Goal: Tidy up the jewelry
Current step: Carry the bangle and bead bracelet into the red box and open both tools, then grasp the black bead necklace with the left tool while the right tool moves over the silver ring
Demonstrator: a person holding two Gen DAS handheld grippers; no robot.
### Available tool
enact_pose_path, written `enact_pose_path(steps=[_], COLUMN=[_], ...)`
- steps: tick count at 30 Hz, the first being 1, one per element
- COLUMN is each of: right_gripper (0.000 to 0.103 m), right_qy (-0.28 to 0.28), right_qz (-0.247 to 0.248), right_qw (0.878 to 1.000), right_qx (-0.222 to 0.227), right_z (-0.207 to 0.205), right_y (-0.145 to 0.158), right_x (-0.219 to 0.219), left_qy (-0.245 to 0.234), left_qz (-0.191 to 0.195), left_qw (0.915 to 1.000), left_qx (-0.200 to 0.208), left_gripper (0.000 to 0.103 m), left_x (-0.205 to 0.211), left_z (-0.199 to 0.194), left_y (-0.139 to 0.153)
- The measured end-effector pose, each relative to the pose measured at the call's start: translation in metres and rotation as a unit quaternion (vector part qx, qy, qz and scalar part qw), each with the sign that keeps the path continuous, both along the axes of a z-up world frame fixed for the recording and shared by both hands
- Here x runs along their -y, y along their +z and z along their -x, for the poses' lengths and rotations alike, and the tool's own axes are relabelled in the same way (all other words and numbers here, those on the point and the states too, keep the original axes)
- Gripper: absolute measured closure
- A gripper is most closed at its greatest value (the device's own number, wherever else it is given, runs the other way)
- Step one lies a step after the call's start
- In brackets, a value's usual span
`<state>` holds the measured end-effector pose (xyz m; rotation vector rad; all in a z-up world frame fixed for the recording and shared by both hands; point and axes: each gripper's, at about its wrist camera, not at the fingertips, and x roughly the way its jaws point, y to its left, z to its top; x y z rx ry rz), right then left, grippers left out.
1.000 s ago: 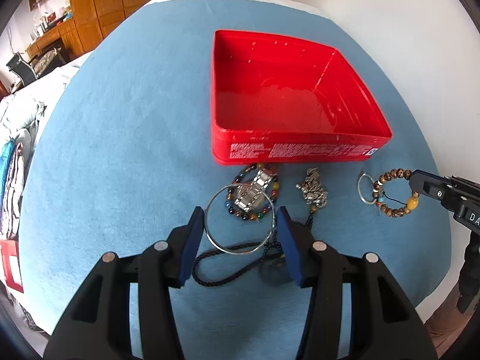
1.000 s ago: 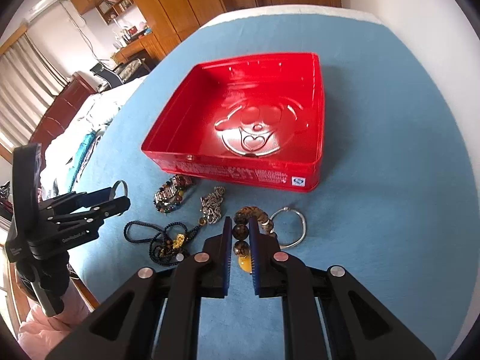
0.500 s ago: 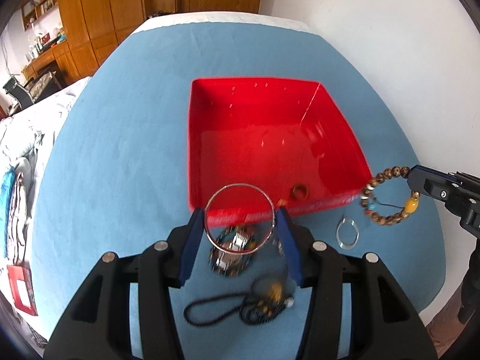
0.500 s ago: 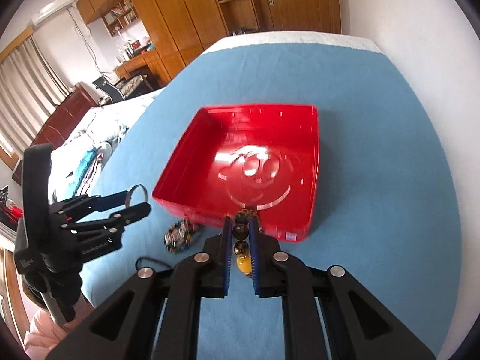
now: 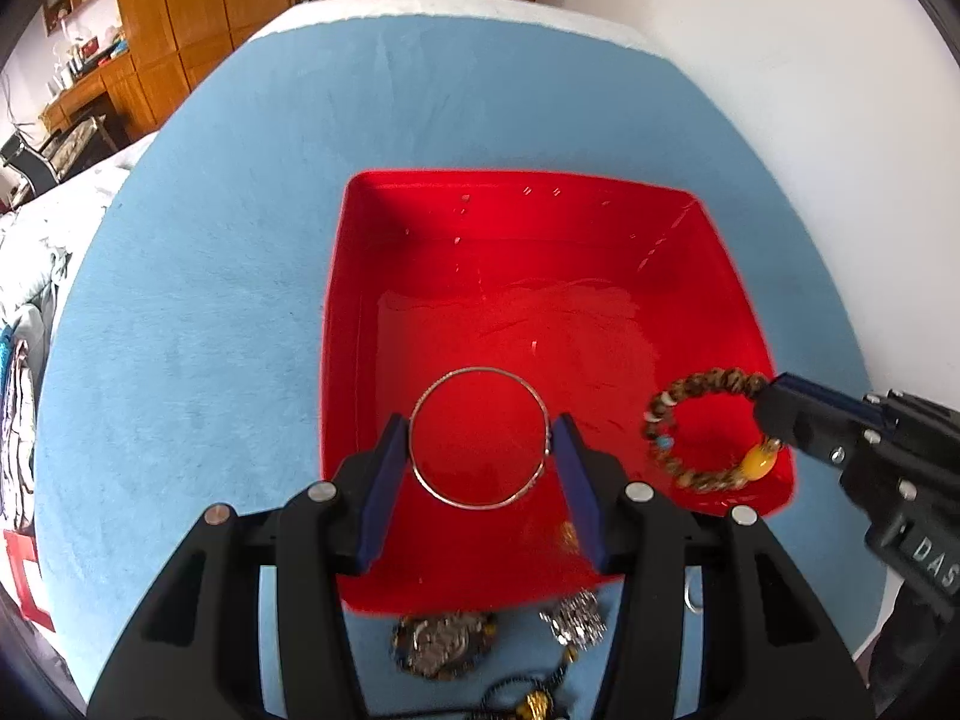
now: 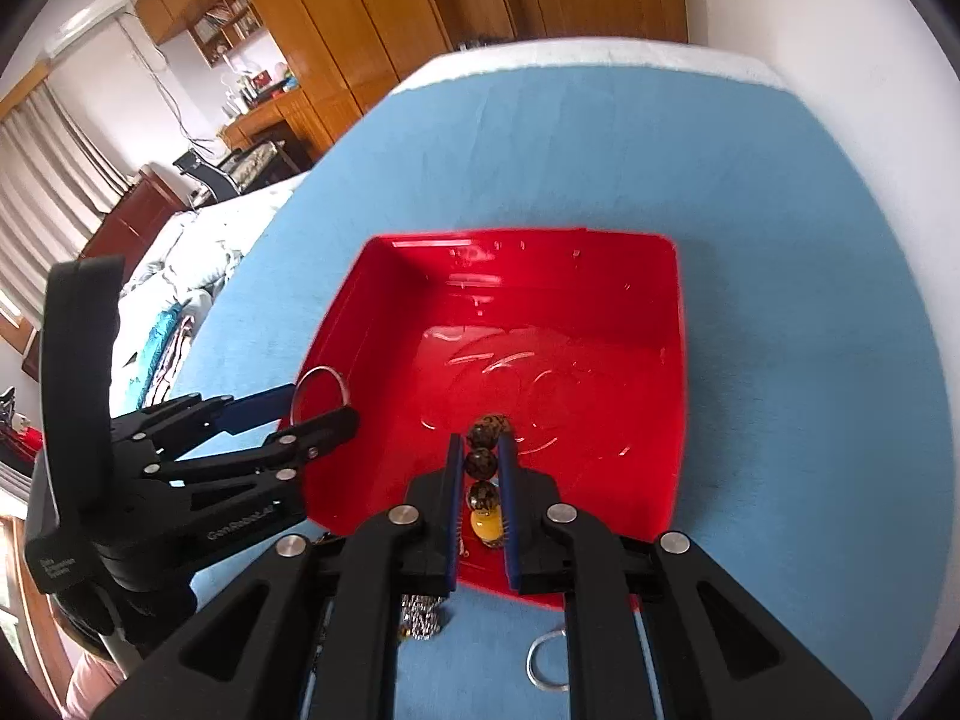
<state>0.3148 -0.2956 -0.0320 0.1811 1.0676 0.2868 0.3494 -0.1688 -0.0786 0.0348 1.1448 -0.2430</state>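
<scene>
From my left wrist view, my left tool [image 5: 480,468] grips the thin silver bangle [image 5: 480,438] above the red tray [image 5: 342,360], near its front wall. I should lower it before releasing, so it does not bounce.

From my right wrist view, my right tool [image 6: 480,510] is clamped on the beaded bracelet [image 6: 483,480], also over the tray; other pieces wait on the blue surface [image 6: 780,240]

black cord necklace [image 5: 528,702]: chopped off by the bottom edge
small ring [image 5: 691,595]: mostly hidden behind the left gripper [image 5: 480,456]
</scene>
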Motion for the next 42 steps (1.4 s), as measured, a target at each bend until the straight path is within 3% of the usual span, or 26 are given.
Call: enact_pose_path(steps=[8,11,12,15,28,39,42], right_gripper=[0.092,0.086,0.078,0.077,0.077,0.077,0.077], right_qy=[-0.019,-0.021,-0.022,-0.021,-0.031,-0.027,-0.026], right_qz=[0.037,0.045,0.046,0.040,0.011,0.014,0.014], right_qw=[0.999,0.998,0.998,0.999,0.999,1.000,0.999], right_qx=[-0.026,-0.026,-0.023,-0.015,0.016,-0.006,-0.017], right_z=[-0.018,-0.018,-0.017,-0.011,0.052,0.097,0.105], right_y=[-0.036,-0.040,-0.038,-0.035,-0.011,-0.031,-0.039], right_x=[0.003,0.004,0.004,0.006,0.032,0.036,0.036], left_qy=[0.010,0.015,0.013,0.011,0.022,0.028,0.025], left_qz=[-0.025,-0.026,-0.025,-0.018,-0.017,-0.027,-0.027], left_qw=[0.9995,0.9994,0.9994,0.9997,0.9989,0.9988,0.9991], left_qx=[-0.018,-0.020,-0.019,-0.014,0.038,0.030,0.022], left_gripper=[0.054,0.048,0.046,0.043,0.043,0.045,0.051], left_x=[0.010,0.011,0.010,0.007,-0.040,-0.070,-0.072], left_z=[-0.019,-0.021,-0.021,-0.017,0.056,0.110,0.120], left_y=[-0.027,-0.029,-0.029,-0.022,0.018,0.006,-0.002])
